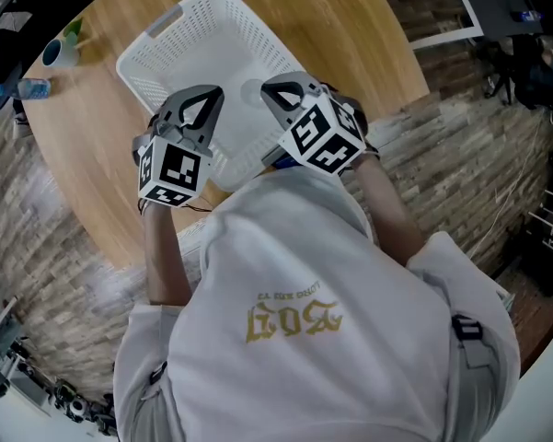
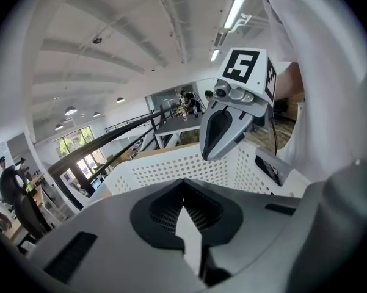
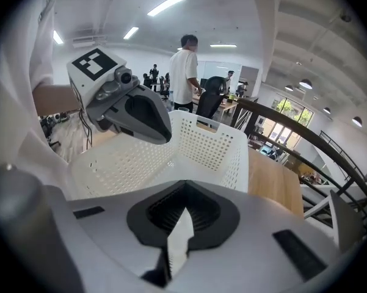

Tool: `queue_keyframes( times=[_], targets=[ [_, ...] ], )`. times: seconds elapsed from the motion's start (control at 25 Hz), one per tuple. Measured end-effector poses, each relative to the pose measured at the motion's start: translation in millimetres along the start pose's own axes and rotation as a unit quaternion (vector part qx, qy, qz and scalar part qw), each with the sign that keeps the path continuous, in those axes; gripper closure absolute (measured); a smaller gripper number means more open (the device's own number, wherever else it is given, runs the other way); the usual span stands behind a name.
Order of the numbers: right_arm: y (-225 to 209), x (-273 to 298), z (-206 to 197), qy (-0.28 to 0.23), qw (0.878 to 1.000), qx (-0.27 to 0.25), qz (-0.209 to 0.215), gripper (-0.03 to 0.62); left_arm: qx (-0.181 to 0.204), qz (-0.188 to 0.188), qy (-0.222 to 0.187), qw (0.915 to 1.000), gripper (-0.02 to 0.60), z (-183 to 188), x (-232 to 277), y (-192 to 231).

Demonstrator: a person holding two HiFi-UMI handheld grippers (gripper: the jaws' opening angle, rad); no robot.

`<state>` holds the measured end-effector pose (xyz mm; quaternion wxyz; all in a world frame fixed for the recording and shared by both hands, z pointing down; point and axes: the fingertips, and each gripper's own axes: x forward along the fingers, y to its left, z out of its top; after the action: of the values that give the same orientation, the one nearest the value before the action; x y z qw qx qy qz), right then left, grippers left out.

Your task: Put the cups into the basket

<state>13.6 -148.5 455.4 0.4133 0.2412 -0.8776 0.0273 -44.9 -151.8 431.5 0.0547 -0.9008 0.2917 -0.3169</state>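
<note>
- Round wooden counter carries the basket and cup.
- White perforated basket sits mid-counter.
- Left claw and right claw hover over the basket's near rim, both closed, gripping nothing.
- Cup stands outside the basket, at the counter's far-left edge.

The left gripper and right gripper covered the near corner of the basket. The person hid the near edge of the table. The small things at its far left were too tiny to name.

Head view looks steeply down; both gripper views share the basket.
</note>
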Motion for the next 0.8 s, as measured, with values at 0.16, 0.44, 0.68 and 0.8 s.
queue_keyframes(
  times=[0.16, 0.44, 0.68, 0.8],
  targets=[
    [-3, -2, 0, -0.018, 1.0, 0.022, -0.007, 0.585, -0.032, 0.015, -0.022, 0.9991, 0.577, 4, -4, 2],
    [-2, -15, 21, -0.081, 0.995, 0.042, -0.032, 0.585, -0.062, 0.057, -0.082, 0.9931, 0.577, 30, -18, 16],
    [-11, -38, 51, -0.187, 0.976, 0.108, -0.031, 0.585, -0.103, 0.119, -0.169, 0.973, 0.577, 55, -42, 34],
    [-15, -46, 58, -0.204, 0.973, 0.105, -0.041, 0.585, -0.105, 0.132, -0.184, 0.9683, 0.577, 63, -50, 36]
  ],
)
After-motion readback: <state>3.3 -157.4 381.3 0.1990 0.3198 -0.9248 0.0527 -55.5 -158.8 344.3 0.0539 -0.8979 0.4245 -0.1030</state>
